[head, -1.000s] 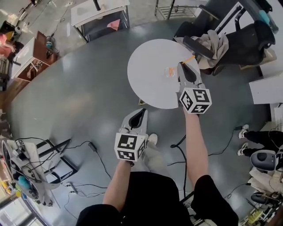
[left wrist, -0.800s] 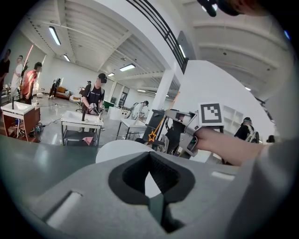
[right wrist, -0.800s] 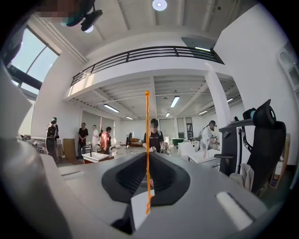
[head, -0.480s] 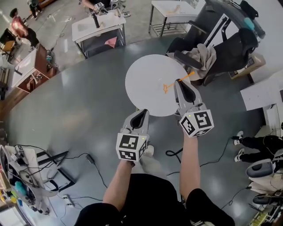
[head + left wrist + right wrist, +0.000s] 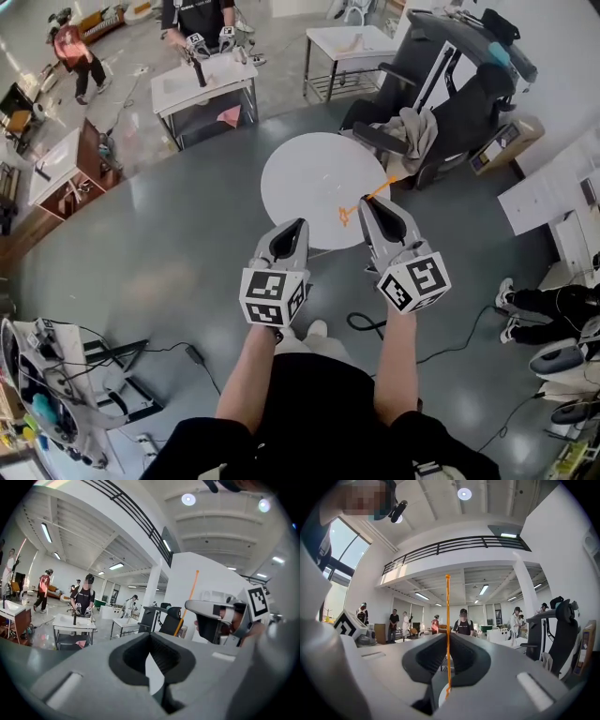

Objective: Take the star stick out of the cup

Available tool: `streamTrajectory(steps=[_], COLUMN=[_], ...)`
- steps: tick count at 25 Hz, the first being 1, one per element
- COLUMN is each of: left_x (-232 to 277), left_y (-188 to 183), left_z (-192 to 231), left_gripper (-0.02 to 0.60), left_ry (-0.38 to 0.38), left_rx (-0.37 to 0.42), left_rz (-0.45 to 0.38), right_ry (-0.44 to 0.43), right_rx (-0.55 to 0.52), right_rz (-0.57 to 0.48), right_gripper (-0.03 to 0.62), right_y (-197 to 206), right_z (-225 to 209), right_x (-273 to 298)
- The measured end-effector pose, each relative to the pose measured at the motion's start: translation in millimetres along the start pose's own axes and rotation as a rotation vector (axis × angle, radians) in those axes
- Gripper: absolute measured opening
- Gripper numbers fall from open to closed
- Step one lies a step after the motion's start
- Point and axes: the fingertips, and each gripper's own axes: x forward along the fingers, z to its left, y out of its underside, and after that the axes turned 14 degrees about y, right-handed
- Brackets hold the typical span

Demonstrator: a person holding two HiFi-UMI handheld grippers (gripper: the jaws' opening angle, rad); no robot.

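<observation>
Pulled back toward the body: right gripper [image 5: 367,200] pinched narrow on star stick [image 5: 380,187], which crosses its jaws, star end to its left. Left gripper [image 5: 291,228] alongside, closed, empty. Worktop [image 5: 300,169] ahead; cup unseen, possibly hidden.
</observation>
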Motion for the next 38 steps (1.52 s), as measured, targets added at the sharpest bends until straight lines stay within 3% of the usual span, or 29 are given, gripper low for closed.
streamTrajectory(steps=[8, 16, 23, 38], left_x=[6.5, 15.7, 20.2, 20.9], left_y=[-38.6, -44.8, -38.6, -32.8], left_z=[-19.0, -46.5, -58.0, -54.0], left_gripper=[0.003, 0.003, 0.003, 0.003], left_ry=[0.019, 0.06, 0.081, 0.043], left_rx=[0.09, 0.123, 0.134, 0.111], left_rz=[-0.057, -0.06, -0.058, -0.053], right_ry=[0.077, 0.112, 0.116, 0.088], right_rx=[0.032, 0.055, 0.062, 0.074], right_rz=[-0.013, -0.024, -0.03, 0.004], right_gripper=[0.021, 0.021, 0.021, 0.021], right_y=[0.5, -6.4, -0.3, 11.9], right_z=[5.5, -14.1, -16.8, -22.6], right_x=[-33.6, -48.3, -53.3, -49.3])
